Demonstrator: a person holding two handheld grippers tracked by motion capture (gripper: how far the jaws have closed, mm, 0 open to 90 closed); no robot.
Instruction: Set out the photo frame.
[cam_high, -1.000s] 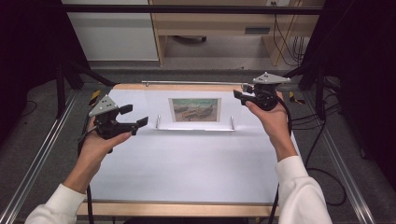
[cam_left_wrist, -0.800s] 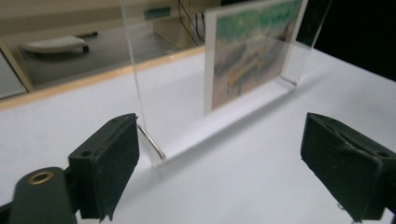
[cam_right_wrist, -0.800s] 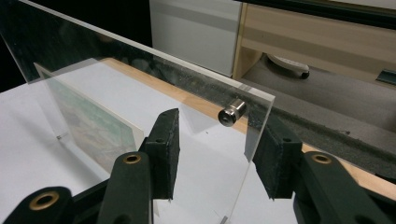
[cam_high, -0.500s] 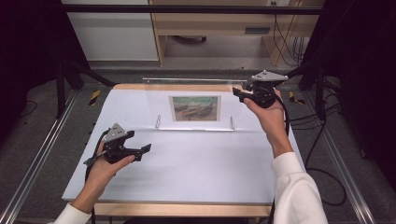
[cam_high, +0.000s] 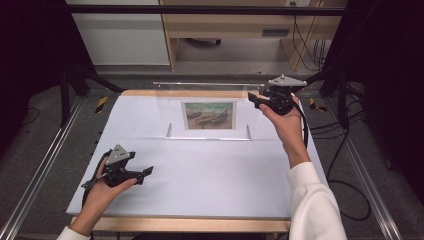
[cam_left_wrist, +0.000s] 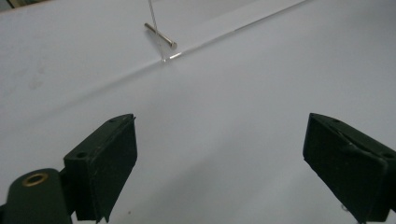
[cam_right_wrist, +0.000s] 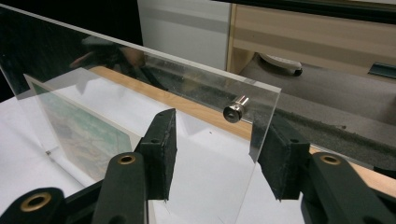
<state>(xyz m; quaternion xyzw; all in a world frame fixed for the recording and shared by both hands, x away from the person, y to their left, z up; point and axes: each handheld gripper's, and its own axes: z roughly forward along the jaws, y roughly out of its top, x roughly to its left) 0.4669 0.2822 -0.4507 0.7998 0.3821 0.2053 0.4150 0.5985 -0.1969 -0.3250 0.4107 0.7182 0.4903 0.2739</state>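
Observation:
A clear acrylic picture frame (cam_high: 170, 107) stands upright at the back of the white table (cam_high: 215, 175), with a landscape print (cam_high: 209, 115) inside it. My right gripper (cam_high: 253, 99) is at the frame's top right corner. Its jaws have just been opening and straddle the panel edge (cam_right_wrist: 264, 126) near a metal stud (cam_right_wrist: 236, 112), with a gap on the near side. My left gripper (cam_high: 146, 172) hovers low over the table at the front left, away from the frame. Its jaws (cam_left_wrist: 219, 154) have just been opening and stand wide with nothing between them.
Two metal foot pins (cam_high: 169, 131) (cam_high: 248, 132) carry the frame; one pin (cam_left_wrist: 161, 35) shows ahead of my left jaws. Aluminium rails (cam_high: 45, 165) run along both table sides. Cables (cam_high: 345, 150) lie at the right, and a wooden cabinet (cam_high: 230, 25) stands behind.
My left hand has dropped and drawn back from the frame's left end to the table's front left. The right hand stays at the top right corner, its jaws slightly wider.

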